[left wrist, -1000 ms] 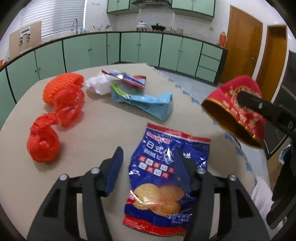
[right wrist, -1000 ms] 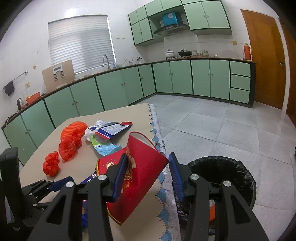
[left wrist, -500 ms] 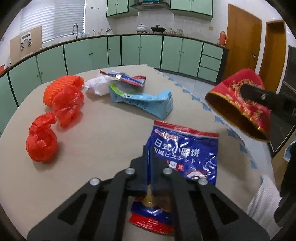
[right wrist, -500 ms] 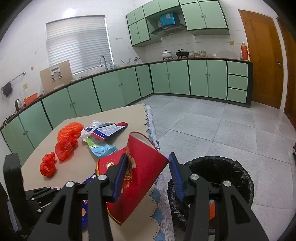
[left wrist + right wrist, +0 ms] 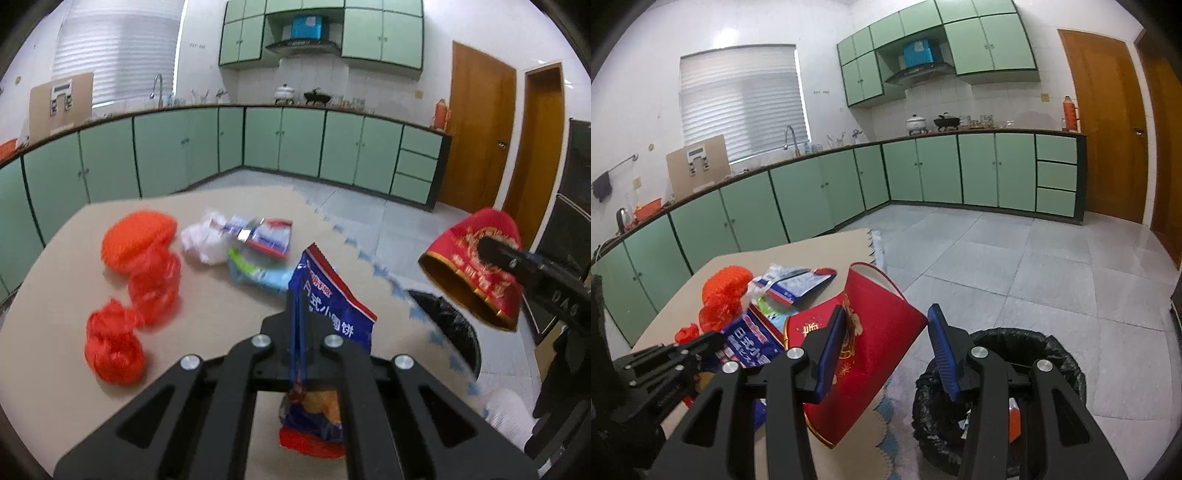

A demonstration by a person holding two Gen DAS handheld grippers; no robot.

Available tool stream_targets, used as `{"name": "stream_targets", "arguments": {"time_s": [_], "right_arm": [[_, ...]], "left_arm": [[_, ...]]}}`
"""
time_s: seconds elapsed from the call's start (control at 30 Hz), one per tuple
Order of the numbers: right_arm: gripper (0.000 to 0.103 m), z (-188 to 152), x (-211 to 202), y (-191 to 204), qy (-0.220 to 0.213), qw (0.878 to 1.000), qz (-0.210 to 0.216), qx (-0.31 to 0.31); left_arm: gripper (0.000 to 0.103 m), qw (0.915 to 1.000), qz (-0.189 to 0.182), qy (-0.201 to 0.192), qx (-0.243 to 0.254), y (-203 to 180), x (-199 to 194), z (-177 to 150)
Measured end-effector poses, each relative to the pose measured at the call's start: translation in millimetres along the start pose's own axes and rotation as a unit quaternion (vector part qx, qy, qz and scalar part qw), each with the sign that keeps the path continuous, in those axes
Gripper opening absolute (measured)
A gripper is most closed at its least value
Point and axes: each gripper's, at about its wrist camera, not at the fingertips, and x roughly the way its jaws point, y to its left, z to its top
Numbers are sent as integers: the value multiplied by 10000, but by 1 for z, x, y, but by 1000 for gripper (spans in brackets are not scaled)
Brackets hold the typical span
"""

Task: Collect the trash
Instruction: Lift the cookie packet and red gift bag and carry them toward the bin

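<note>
My left gripper (image 5: 298, 332) is shut on a blue biscuit packet (image 5: 328, 314) and holds it lifted off the beige table (image 5: 221, 306). It also shows in the right wrist view (image 5: 746, 339). My right gripper (image 5: 886, 347) is closed around a red paper bag (image 5: 871, 343) with gold print, held beyond the table's right edge; the bag also shows in the left wrist view (image 5: 476, 266). A black-lined trash bin (image 5: 997, 380) stands on the floor below the right gripper, with some trash inside.
On the table lie red plastic bags (image 5: 114, 347), an orange net (image 5: 136, 236), white crumpled plastic (image 5: 203, 240), a red-blue wrapper (image 5: 266, 236) and a light blue packet (image 5: 258, 275). Green cabinets line the walls. Tiled floor lies to the right.
My left gripper closed on the blue biscuit packet and lifted it off the table, tilting upward. The right gripper with the red bag stayed nearly still.
</note>
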Motion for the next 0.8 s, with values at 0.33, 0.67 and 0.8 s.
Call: {"name": "stream_targets", "arguments": {"time_s": [0.33,0.67,0.8], "right_arm": [[45,18,-20,-27,-237,9987,-441,56],[45,30,-35,-70,-414,9950,-892,184],[45,34,-37,-90,-460,9930,-1059,243]], "left_arm": [[0,9980,-465,-380,183,-39,1,40],[0,9944,-800,-518,447,-99,33,64],[0,9929,-948,-475,533,-126,52,69]]}}
